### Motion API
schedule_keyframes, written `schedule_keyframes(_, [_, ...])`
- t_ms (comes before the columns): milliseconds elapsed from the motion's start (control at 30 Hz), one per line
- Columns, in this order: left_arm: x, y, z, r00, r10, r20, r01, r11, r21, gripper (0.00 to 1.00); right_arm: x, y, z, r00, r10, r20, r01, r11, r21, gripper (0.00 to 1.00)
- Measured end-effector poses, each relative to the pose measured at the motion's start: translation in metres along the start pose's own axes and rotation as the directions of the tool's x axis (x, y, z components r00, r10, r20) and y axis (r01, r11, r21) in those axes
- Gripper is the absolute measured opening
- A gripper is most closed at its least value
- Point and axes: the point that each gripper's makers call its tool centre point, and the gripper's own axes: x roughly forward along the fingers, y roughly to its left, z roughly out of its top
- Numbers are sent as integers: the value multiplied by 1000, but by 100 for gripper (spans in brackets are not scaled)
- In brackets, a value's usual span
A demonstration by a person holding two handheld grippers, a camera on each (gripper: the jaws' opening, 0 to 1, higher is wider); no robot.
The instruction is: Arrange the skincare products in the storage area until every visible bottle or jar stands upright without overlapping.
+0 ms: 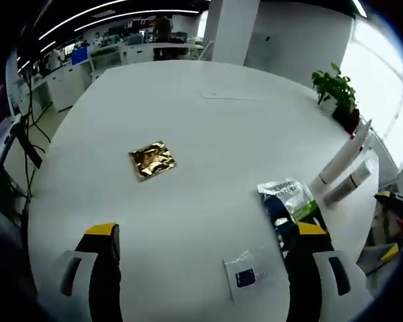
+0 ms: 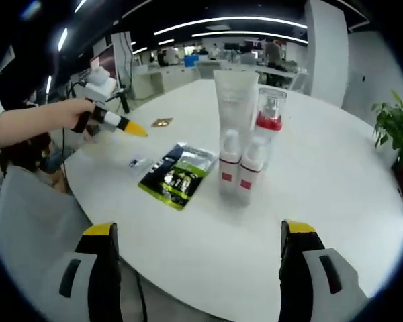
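Observation:
In the right gripper view a tall white tube (image 2: 235, 100) stands upright on the white table (image 2: 322, 181), with a red-banded pump bottle (image 2: 270, 114) just to its right. Two small white bottles with red labels (image 2: 229, 164) (image 2: 250, 171) stand close together in front of them. My right gripper (image 2: 201, 268) is open, short of the bottles and holding nothing. My left gripper (image 1: 205, 268) is open over the table and holds nothing. The white tube (image 1: 342, 157) and a small bottle (image 1: 354, 178) sit far to its right. A person's hand holds the left gripper (image 2: 124, 125) at the table's left edge.
A green-and-black pouch (image 2: 178, 174) (image 1: 289, 201) lies flat left of the bottles. A small clear sachet with a blue label (image 1: 247, 275) (image 2: 138, 162) and a gold sachet (image 1: 152, 159) (image 2: 162, 122) also lie on the table. A potted plant (image 2: 393, 127) (image 1: 336, 90) stands at the edge.

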Motion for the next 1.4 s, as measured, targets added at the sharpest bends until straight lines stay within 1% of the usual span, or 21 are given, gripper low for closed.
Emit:
schedule_keyframes(100, [2, 0, 0, 1000, 16, -10, -16, 1000, -15, 99, 0, 1, -1, 1000, 4, -6, -4, 1000, 2, 100])
schedule_keyframes(133, [4, 0, 2, 1000, 25, -10, -25, 999, -20, 99, 0, 2, -2, 1000, 6, -8, -6, 1000, 3, 100])
schedule_keyframes(300, [21, 9, 13, 997, 78, -4, -78, 996, -39, 98, 1, 1, -3, 1000, 6, -14, -6, 1000, 8, 99])
schedule_keyframes(367, [23, 12, 16, 996, 93, -1, -93, 994, -55, 98, 1, 0, -4, 1000, 5, -16, -5, 1000, 13, 99])
schedule_keyframes(433, [23, 12, 14, 994, 108, 3, -108, 992, -66, 98, 1, 0, -5, 1000, 3, -17, -3, 1000, 15, 99])
schedule_keyframes(600, [38, 27, 19, 988, 152, 1, -151, 986, -71, 98, 1, -1, -5, 1000, 1, -22, -1, 1000, 17, 99])
schedule_keyframes(767, [46, 39, 22, 983, 181, 13, -179, 979, -100, 98, 2, -1, -6, 1000, -1, -26, 1, 1000, 17, 99])
schedule_keyframes(833, [45, 40, 23, 981, 194, 25, -190, 975, -116, 98, 2, -2, -6, 1000, -2, -27, 2, 1000, 19, 99])
schedule_keyframes(900, [50, 46, 27, 977, 211, 44, -204, 971, -127, 97, 2, -2, -7, 1000, -3, -30, 4, 1000, 20, 99])
schedule_keyframes(967, [49, 46, 30, 972, 228, 57, -218, 966, -139, 96, 2, -3, -8, 999, -6, -33, 6, 1000, 20, 99])
schedule_keyframes(1000, [53, 52, 35, 965, 249, 79, -235, 960, -152, 95, 2, -3, -8, 999, -6, -33, 7, 1000, 20, 99])
schedule_keyframes(1067, [61, 63, 44, 956, 273, 105, -255, 954, -159, 92, 2, -3, -8, 999, -8, -34, 9, 1000, 22, 99])
schedule_keyframes(1167, [72, 71, 56, 946, 291, 143, -265, 949, -171, 87, 3, -4, -9, 999, -8, -35, 9, 1000, 24, 99])
schedule_keyframes(1200, [72, 69, 58, 942, 300, 152, -273, 946, -175, 86, 3, -4, -9, 999, -9, -38, 10, 1000, 24, 99])
schedule_keyframes(1267, [76, 73, 61, 937, 312, 158, -284, 942, -177, 82, 3, -5, -9, 999, -10, -39, 11, 1000, 26, 99])
schedule_keyframes(1367, [81, 77, 59, 936, 324, 139, -298, 937, -183, 76, 3, -5, -10, 999, -11, -43, 13, 1000, 27, 99])
schedule_keyframes(1400, [86, 82, 59, 936, 324, 135, -297, 936, -189, 75, 3, -5, -10, 999, -11, -43, 12, 1000, 29, 99])
